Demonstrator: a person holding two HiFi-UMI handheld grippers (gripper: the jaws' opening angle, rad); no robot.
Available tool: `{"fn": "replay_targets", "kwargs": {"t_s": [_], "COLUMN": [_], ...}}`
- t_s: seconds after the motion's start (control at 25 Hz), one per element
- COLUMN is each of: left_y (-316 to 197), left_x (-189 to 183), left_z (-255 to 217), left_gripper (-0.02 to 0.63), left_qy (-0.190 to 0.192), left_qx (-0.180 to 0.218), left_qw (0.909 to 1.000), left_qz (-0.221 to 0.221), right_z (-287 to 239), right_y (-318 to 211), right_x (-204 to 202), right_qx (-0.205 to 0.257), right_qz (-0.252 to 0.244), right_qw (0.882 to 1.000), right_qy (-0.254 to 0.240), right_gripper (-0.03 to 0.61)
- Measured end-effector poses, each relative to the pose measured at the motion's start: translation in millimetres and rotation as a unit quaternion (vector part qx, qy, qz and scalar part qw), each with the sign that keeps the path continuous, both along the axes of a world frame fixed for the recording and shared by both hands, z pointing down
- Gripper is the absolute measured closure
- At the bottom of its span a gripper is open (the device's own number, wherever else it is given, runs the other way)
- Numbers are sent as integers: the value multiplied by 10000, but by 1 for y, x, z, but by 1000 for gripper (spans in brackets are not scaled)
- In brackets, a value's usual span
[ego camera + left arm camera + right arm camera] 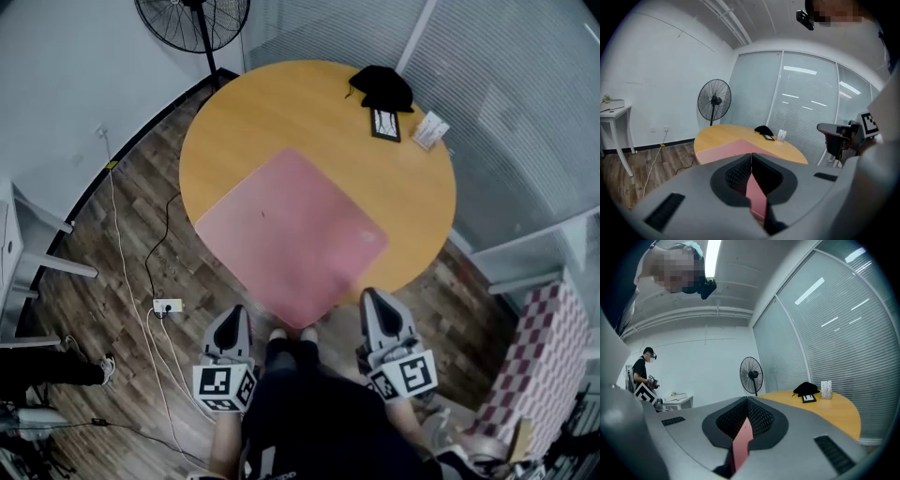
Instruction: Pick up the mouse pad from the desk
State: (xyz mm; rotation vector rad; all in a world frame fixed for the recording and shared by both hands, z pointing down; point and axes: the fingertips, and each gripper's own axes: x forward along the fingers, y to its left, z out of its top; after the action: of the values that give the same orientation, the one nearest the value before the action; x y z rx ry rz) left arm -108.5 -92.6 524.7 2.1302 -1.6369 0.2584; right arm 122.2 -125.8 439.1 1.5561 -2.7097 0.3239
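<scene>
— Left hand-held gripper (235,313) first: how are its jaws?
— Squeezed tight together. I see a thin pink strip in the slit between them, and I cannot tell what that strip is. I do not see it holding the mouse pad (291,234). It hangs over the wooden floor (122,281), just off the near left side of the round worktop (281,103), tipped down a little.
— And the right hand-held gripper (369,296)?
— Same look. Its jaws are together too, with the same kind of pink strip in the slit. Its tip is close by the worktop's near edge, to the right of the pad's corner.
— Where is the mouse pad?
— It lies flat on the yellow worktop. It is big, pink and square, turned like a diamond. Its near corner pokes out over the worktop's edge, toward me, between my two hand-held grippers. Both look apart from it in the head view.
— What else is up there?
— At the far side sits a black bundle (380,84), with a small dark card (385,124) just beside it and a little white box (429,129) next to that. They are well apart from the pad. A black fan (192,19) stands on the floor past the worktop.
</scene>
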Motion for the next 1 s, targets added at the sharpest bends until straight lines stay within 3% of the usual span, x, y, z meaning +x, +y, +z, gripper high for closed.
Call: {"fn": "replay_targets", "kwargs": {"t_s": [0.16, 0.36, 0.56, 0.84, 1.0], "left_y": [3, 5, 14, 25, 28], "left_x": [5, 18, 36, 59, 65], "left_z": [27, 86, 144, 197, 216], "left_gripper": [585, 456, 442, 439, 439], "left_qy": [104, 715, 1357, 1732, 1907], "left_qx": [-408, -1310, -2034, -2641, -2784], "left_qw": [9987, 9882, 9691, 9474, 9393], "left_qz": [270, 342, 343, 515, 620], "right_z": [2, 15, 33, 65, 78], "right_y": [10, 17, 24, 37, 47], "right_x": [-9, -19, -24, -33, -42], "right_qx": [-93, -267, -527, -839, -930], "right_qz": [134, 188, 271, 285, 301], "right_qw": [9999, 9995, 9982, 9959, 9952], "right_qy": [-4, 48, 85, 167, 105], "right_gripper": [577, 577, 577, 577, 577]}}
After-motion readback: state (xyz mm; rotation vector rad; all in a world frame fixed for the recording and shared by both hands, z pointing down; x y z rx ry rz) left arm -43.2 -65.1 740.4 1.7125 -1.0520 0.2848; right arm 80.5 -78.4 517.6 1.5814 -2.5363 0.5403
